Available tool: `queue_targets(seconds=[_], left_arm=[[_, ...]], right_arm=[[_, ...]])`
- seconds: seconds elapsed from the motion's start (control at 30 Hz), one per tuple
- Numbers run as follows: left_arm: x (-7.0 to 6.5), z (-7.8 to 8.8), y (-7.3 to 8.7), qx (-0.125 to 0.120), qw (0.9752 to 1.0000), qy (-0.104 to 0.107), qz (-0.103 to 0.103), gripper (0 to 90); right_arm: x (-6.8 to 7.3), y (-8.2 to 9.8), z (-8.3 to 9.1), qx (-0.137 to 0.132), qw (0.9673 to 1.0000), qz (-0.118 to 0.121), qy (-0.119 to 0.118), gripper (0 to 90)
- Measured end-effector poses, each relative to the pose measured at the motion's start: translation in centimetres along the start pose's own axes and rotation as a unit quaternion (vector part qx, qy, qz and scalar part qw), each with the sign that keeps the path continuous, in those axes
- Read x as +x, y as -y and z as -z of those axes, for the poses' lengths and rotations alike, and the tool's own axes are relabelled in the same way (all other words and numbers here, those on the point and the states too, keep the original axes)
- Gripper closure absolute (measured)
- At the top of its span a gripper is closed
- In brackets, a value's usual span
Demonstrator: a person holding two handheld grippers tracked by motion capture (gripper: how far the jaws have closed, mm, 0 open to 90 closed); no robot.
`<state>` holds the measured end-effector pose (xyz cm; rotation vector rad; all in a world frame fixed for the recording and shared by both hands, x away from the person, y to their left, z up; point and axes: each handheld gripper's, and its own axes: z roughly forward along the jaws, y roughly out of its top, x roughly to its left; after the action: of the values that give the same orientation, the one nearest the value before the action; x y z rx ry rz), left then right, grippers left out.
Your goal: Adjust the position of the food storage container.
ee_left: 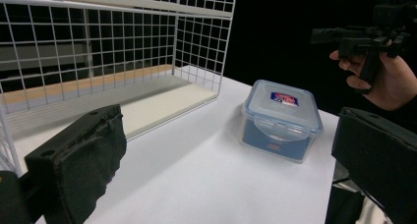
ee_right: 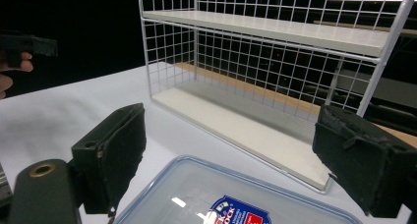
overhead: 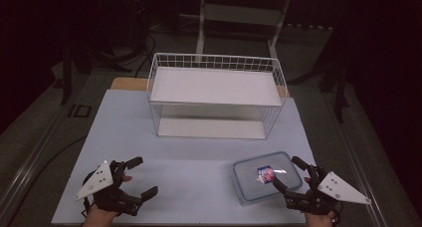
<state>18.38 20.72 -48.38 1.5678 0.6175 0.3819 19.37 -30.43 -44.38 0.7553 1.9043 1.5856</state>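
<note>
Container (overhead: pixel 266 177), clear, blue-lidded, logo-labelled, sits between right gripper's (overhead: pixel 292 175) spread, empty jaws.

Lidded plastic food container (ee_right: pixel 236 199): one printed label (ee_right: pixel 235 215) on the clear lid, blue and red with white lettering, letters too small and blurred to make out in the right gripper view; same label (ee_left: pixel 283 98) in the left gripper view, also unreadable; second label on the front wall (ee_left: pixel 273 145), illegible
</note>
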Motion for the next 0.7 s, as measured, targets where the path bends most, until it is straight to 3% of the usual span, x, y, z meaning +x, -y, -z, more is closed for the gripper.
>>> queue_targets(seconds=[0.13, 0.2, 0.47, 0.7], left_arm=[[-0.1, -0.1, 0.0, -0.001, 1.0000, 0.002, 0.002, 0.0], [-0.1, -0.1, -0.1, 0.000, 1.0000, 0.005, 0.005, 0.0], [-0.4, -0.3, -0.2, -0.001, 0.9999, 0.012, 0.002, 0.0], [-0.4, -0.3, -0.2, -0.003, 0.9999, 0.014, 0.003, 0.0]], right_arm=[[0.1, -0.3, 0.0, 0.003, 0.9999, -0.007, -0.007, 12.0], [0.2, -0.8, -0.3, 0.017, 0.9998, -0.006, 0.009, 12.1], [0.4, -1.0, -0.2, 0.040, 0.9990, -0.010, -0.018, 13.7], [0.2, 0.9, 0.4, 0.104, 0.9933, -0.014, -0.046, 45.5]])
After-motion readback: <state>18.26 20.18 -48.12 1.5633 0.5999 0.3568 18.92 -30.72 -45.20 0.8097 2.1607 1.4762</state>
